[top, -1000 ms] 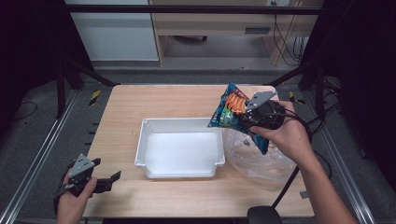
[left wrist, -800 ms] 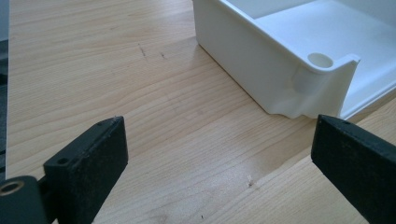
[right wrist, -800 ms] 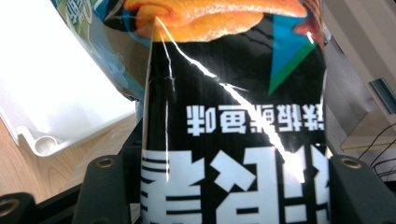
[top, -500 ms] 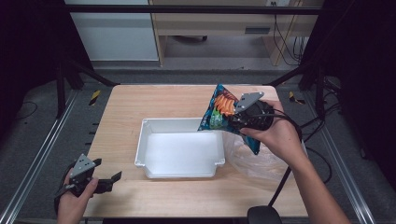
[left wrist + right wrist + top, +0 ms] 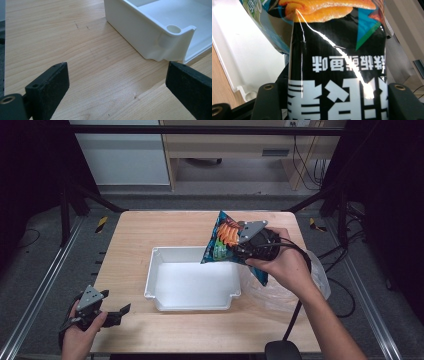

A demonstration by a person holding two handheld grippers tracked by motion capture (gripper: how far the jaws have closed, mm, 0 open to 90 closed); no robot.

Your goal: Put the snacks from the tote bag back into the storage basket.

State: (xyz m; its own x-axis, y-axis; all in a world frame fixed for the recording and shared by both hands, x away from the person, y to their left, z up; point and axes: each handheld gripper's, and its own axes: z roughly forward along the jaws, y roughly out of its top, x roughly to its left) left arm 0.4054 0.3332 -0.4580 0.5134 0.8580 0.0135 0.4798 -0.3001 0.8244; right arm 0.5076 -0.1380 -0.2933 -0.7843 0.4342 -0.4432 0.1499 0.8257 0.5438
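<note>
R gripper [image 5: 245, 251] jaws pinch glossy, crinkly foil snack bag [image 5: 223, 240], tilted over 2 o'clock corner of smooth white plastic bin [image 5: 152, 285] mid wood-grain desk [image 5: 150, 227]. L gripper [image 5: 120, 311] at 8 o'clock, jaws spread, nothing between.

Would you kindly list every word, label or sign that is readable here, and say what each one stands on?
"味": the end of a row of five white signs, upside down in the right gripper view, on the black panel of the snack bag. I cannot read the other four with certainty.
Larger white signs nearer the jaws: cut off, unreadable.
Print on the bag's green corner: blurred.
White tray: no text.
</note>
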